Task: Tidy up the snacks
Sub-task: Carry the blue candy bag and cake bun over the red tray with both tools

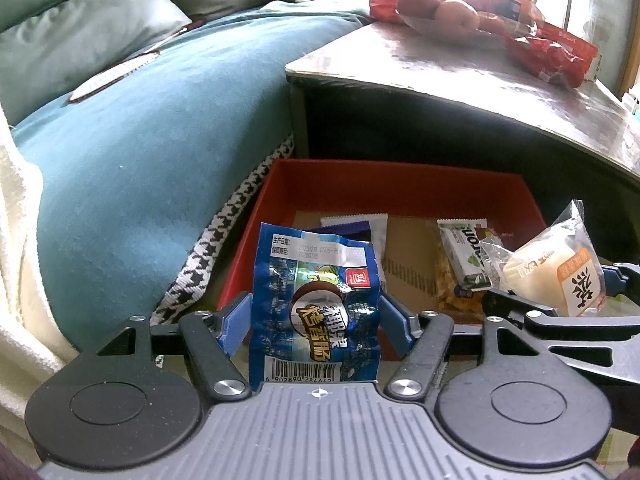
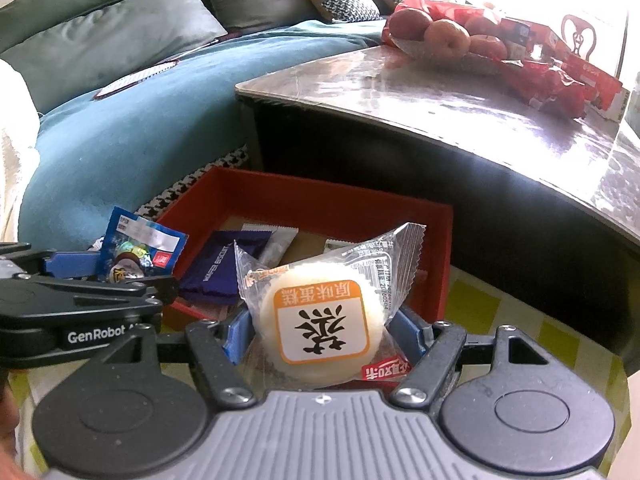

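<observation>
My left gripper (image 1: pixel 314 320) is shut on a blue sausage snack packet (image 1: pixel 316 300) and holds it upright at the near left edge of the red box (image 1: pixel 400 184). My right gripper (image 2: pixel 324 330) is shut on a clear-wrapped round cake (image 2: pixel 320 320) with an orange label, held over the box's near edge (image 2: pixel 436 264). The cake also shows in the left wrist view (image 1: pixel 556 276), and the blue packet in the right wrist view (image 2: pixel 138 248). Inside the box lie a purple packet (image 2: pixel 224 268), a white wrapper (image 1: pixel 378 232) and a green-and-white bar (image 1: pixel 466 256).
The box stands on the floor between a teal sofa (image 1: pixel 140 152) and a low dark table (image 1: pixel 460 72). On the table are a bowl of apples (image 2: pixel 444 36) and red packages (image 2: pixel 560 84). A yellow checked mat (image 2: pixel 520 312) lies under my right gripper.
</observation>
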{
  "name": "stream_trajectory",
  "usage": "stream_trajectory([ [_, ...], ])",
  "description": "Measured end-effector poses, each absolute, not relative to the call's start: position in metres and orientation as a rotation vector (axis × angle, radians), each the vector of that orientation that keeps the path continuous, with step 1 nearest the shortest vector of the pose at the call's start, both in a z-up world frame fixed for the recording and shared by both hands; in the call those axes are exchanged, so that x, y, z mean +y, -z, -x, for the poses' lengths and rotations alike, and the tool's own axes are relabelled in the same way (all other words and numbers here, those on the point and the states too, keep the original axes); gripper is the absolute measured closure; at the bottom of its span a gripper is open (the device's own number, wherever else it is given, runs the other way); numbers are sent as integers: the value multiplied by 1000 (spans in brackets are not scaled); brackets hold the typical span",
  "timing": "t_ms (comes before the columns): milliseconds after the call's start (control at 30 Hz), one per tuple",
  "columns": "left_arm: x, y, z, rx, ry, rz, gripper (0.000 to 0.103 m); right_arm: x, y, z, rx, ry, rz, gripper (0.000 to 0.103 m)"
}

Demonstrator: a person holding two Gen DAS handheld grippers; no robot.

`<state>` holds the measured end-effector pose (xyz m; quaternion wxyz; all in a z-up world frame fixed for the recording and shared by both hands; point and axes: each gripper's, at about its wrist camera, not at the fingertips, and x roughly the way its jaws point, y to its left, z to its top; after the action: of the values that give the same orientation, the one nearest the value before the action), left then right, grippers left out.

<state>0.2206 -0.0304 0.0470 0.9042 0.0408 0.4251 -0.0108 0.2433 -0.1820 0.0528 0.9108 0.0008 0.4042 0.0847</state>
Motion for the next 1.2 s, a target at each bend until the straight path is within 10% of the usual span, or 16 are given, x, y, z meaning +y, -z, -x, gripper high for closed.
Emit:
stream_trajectory([
  [1200,-33,-43,-237,875,-19,-81,29,-183,-43,-279,829,-161,-12,29],
])
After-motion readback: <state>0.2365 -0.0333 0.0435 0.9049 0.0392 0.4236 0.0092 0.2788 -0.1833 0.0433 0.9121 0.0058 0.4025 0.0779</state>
